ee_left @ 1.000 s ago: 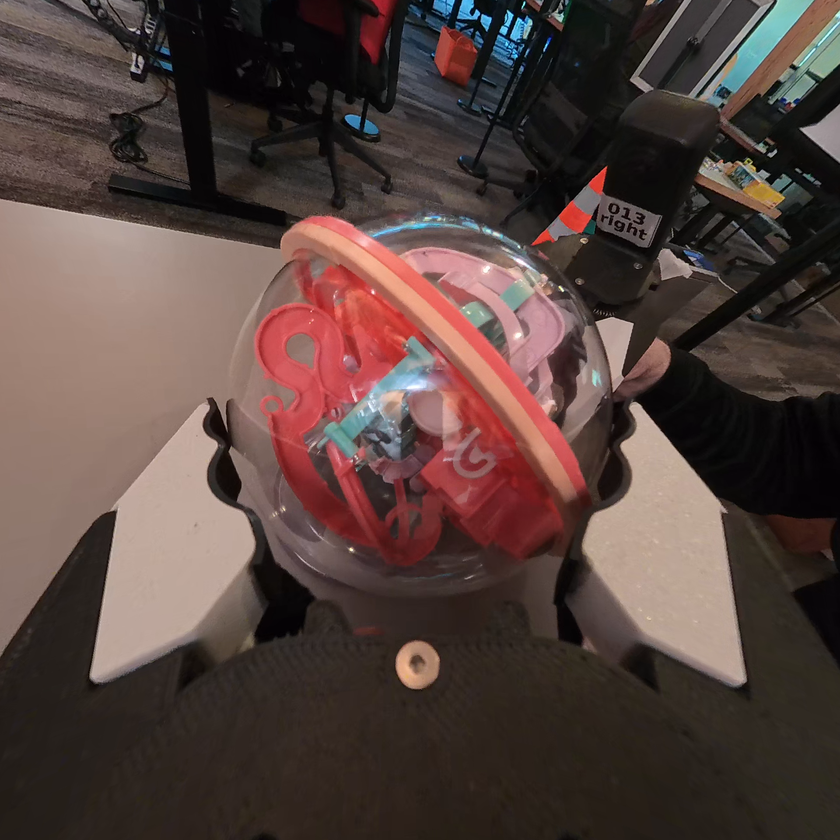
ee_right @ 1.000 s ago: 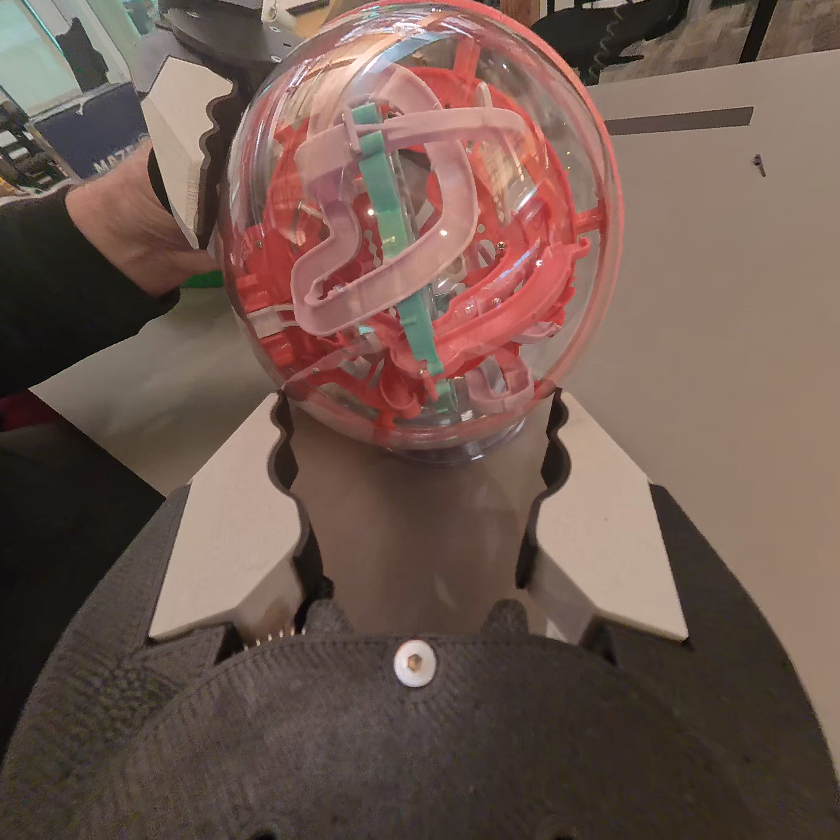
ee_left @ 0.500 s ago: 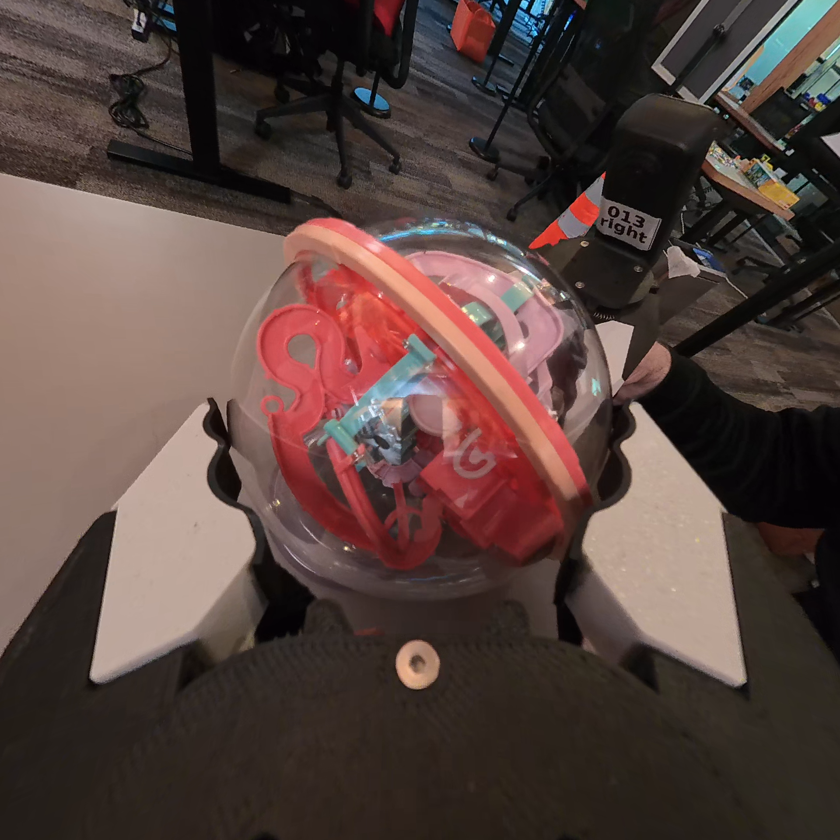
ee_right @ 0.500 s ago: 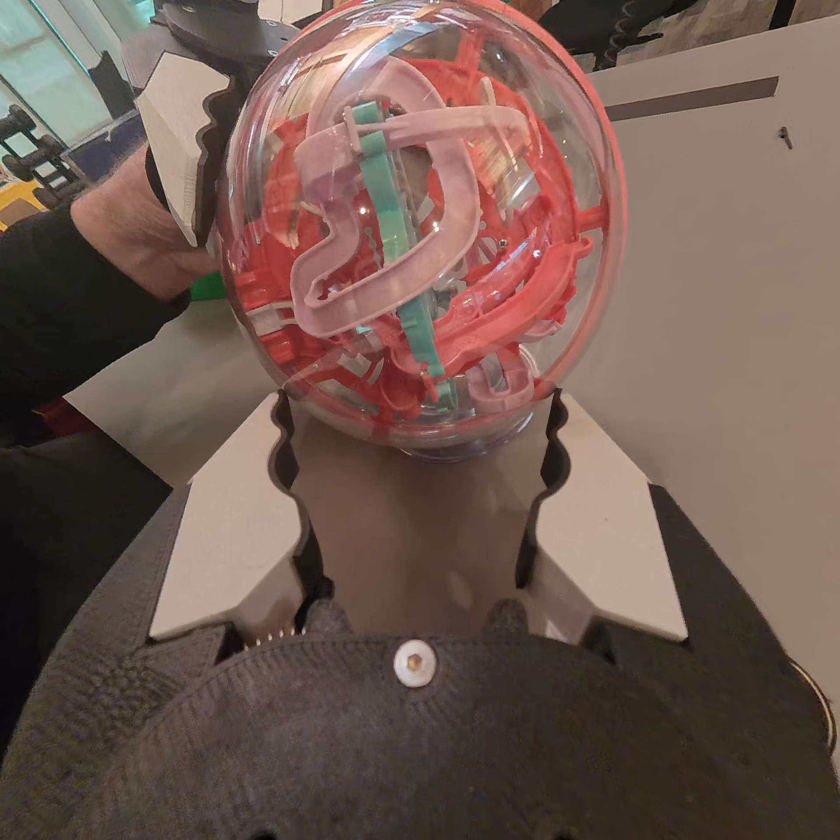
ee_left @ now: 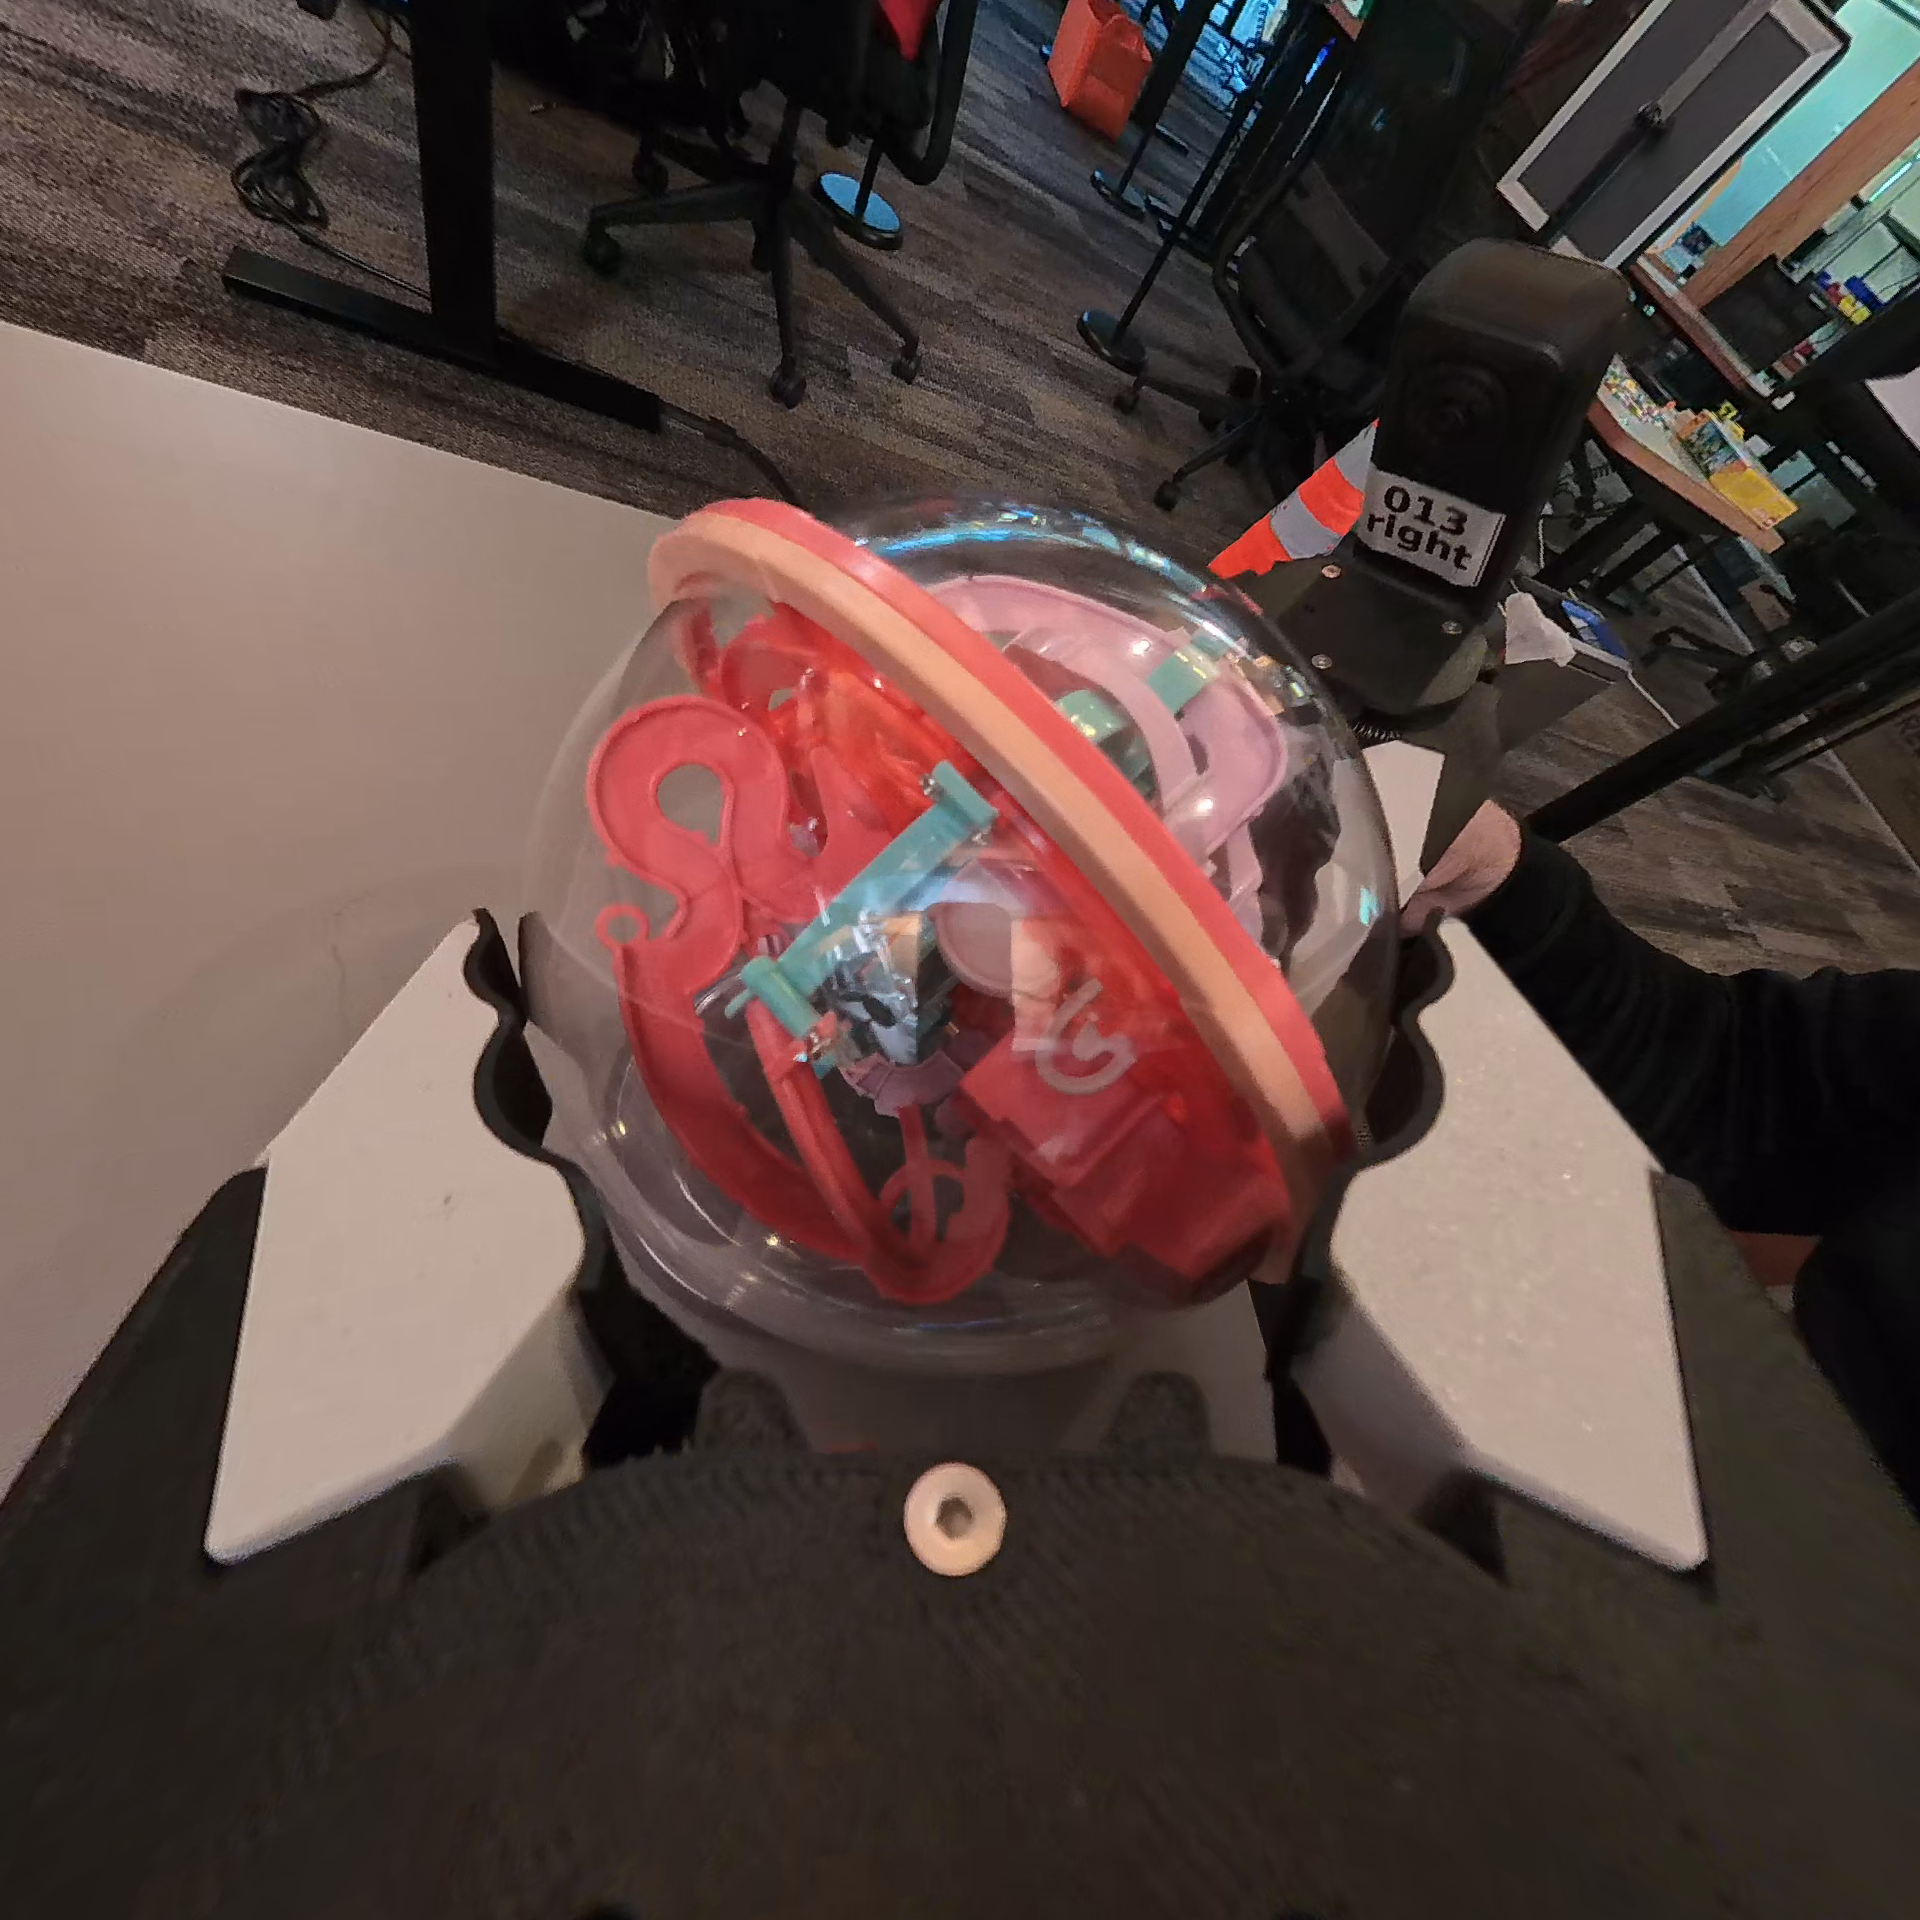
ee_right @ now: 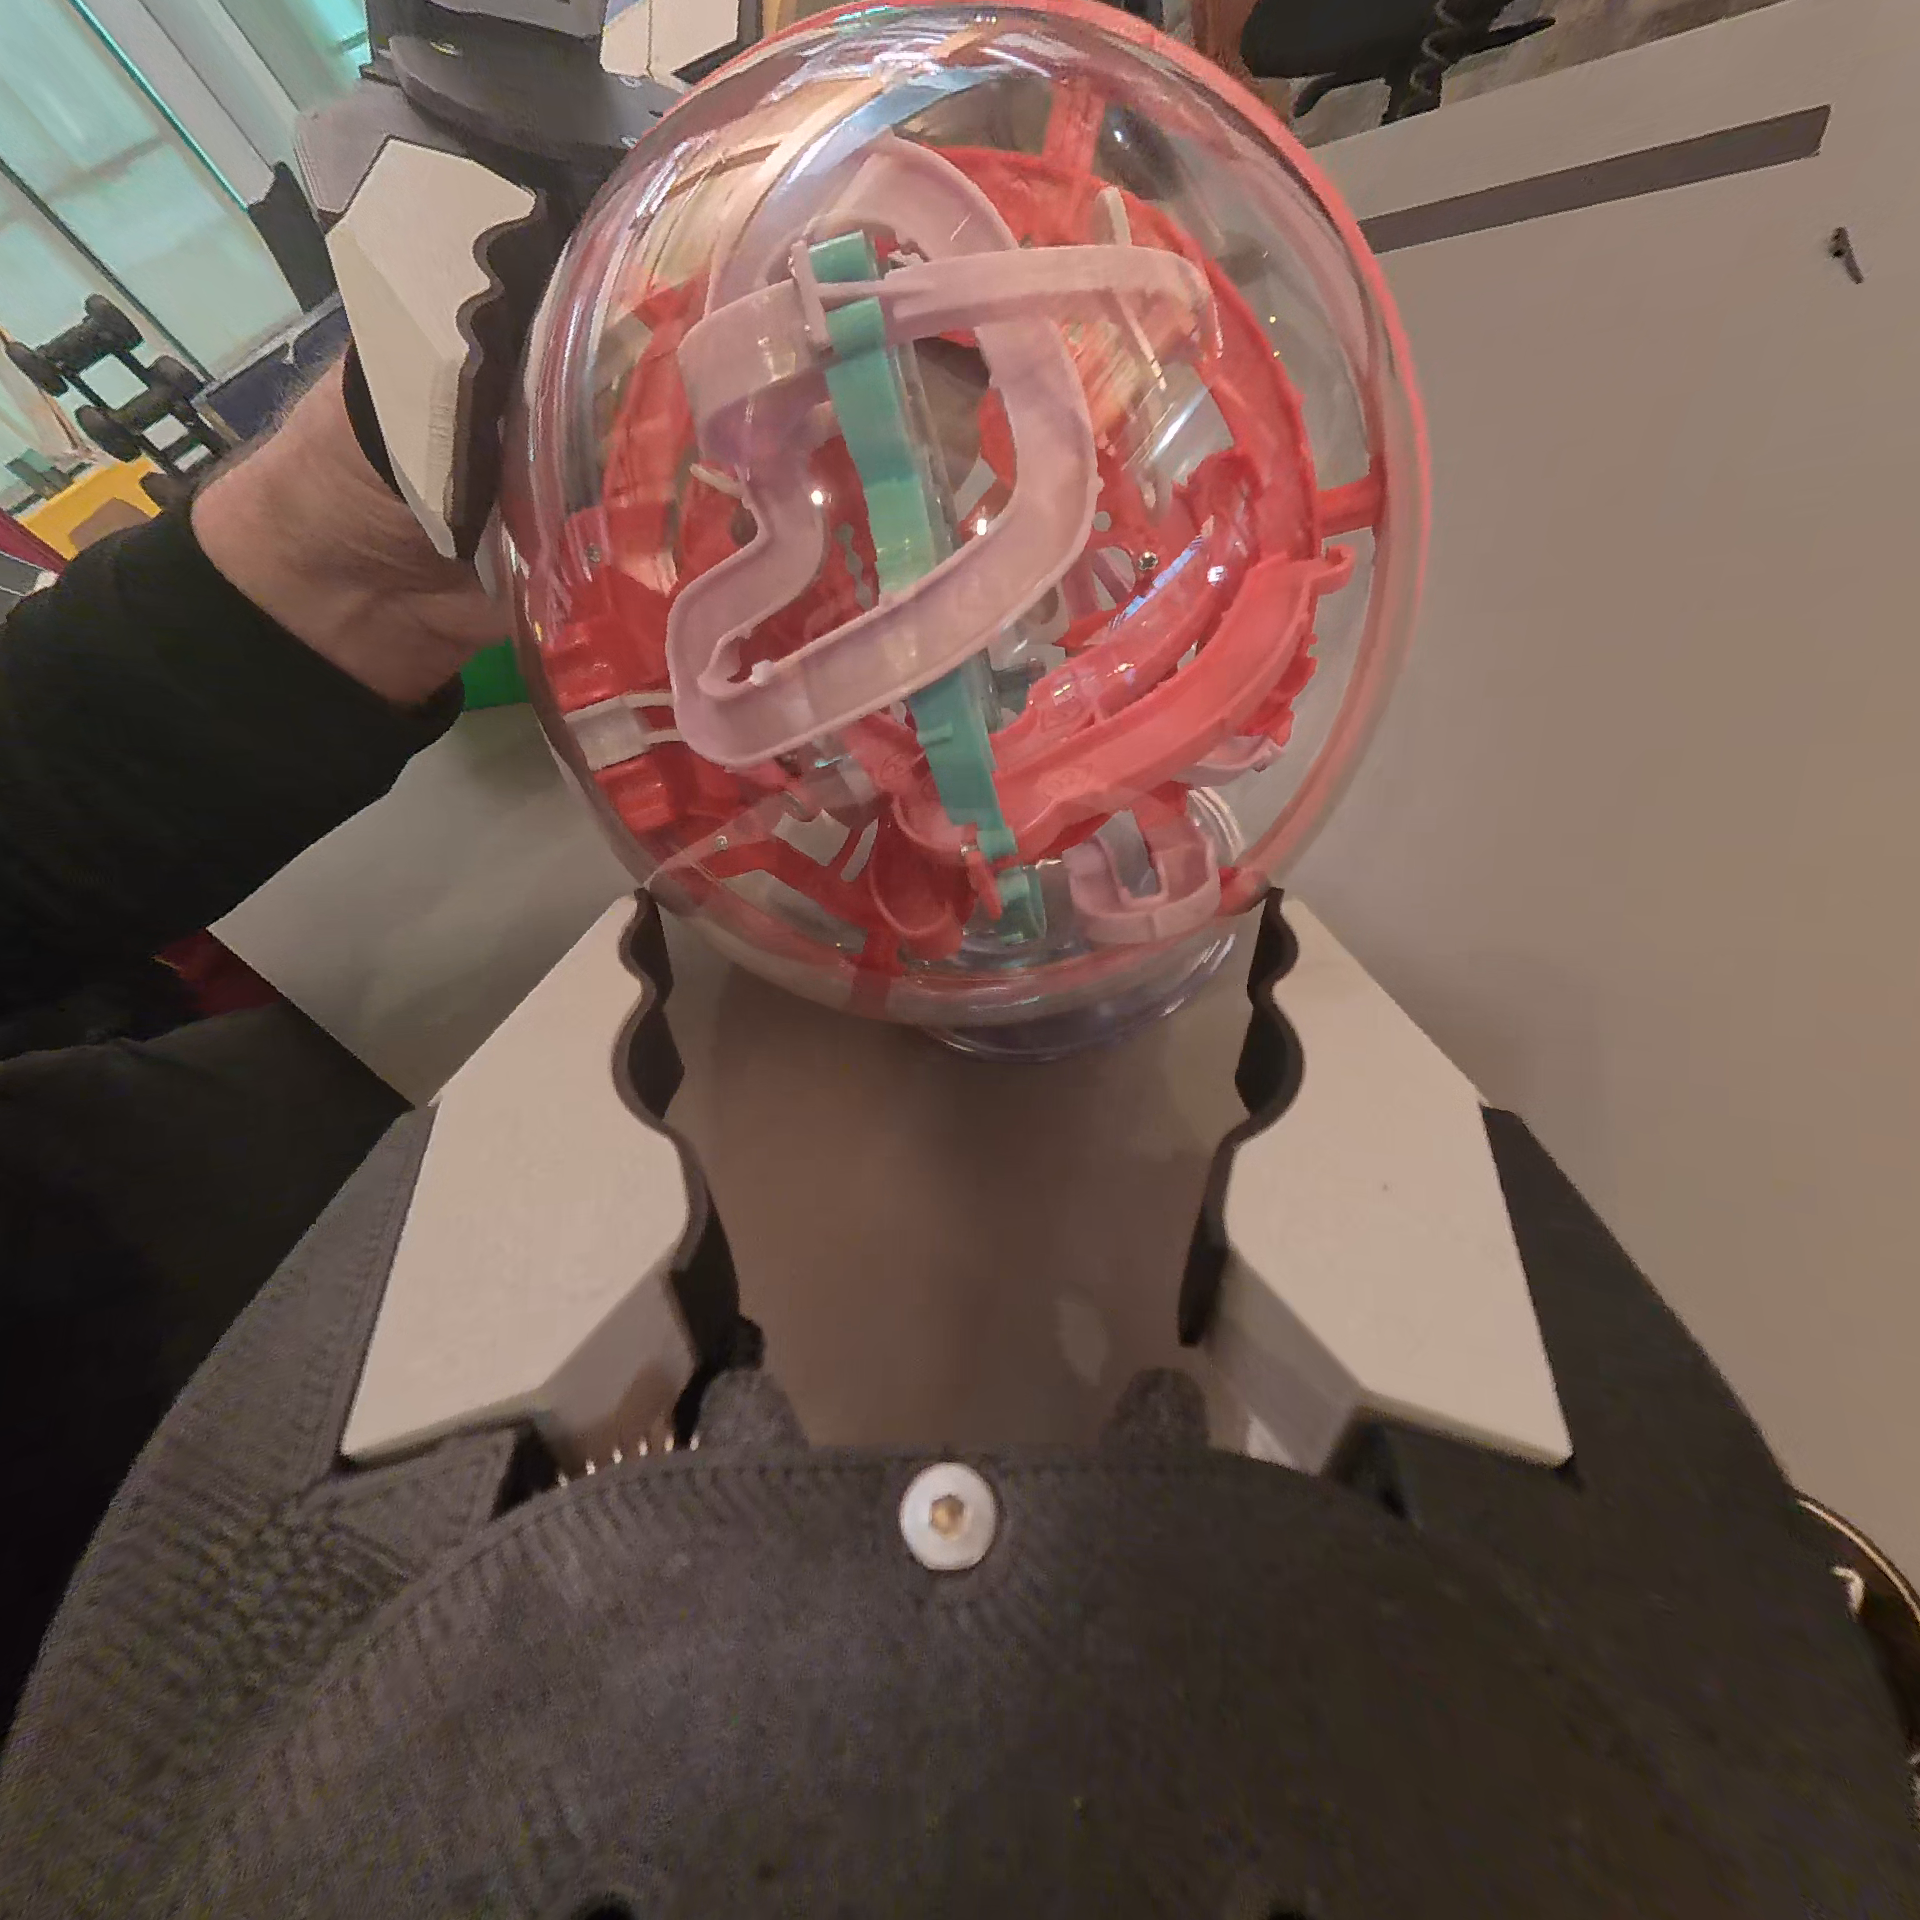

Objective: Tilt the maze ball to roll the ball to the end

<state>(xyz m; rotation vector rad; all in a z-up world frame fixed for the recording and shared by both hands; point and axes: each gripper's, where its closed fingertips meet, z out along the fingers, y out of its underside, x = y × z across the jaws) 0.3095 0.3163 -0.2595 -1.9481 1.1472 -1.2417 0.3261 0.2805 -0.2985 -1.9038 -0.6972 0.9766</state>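
Observation:
The maze ball is a clear sphere with red, pink and teal tracks inside and a red-and-cream rim band running diagonally. My left gripper is shut on it, with a finger on each side of the sphere. In the right wrist view the maze ball fills the top, held above the table. My right gripper pinches its near lower end with only the fingertips. The left gripper's white finger presses the sphere's far left side. The right gripper's body shows behind the ball. I cannot make out the small rolling ball inside.
A pale table lies under the ball and carries a dark tape strip. A hand in a black sleeve holds the left gripper. Beyond the table edge are office chairs, black desk legs and an orange cone.
Both grippers and the ball have tilted together a little, and the background has shifted in both views. The ball keeps its place in both grips.

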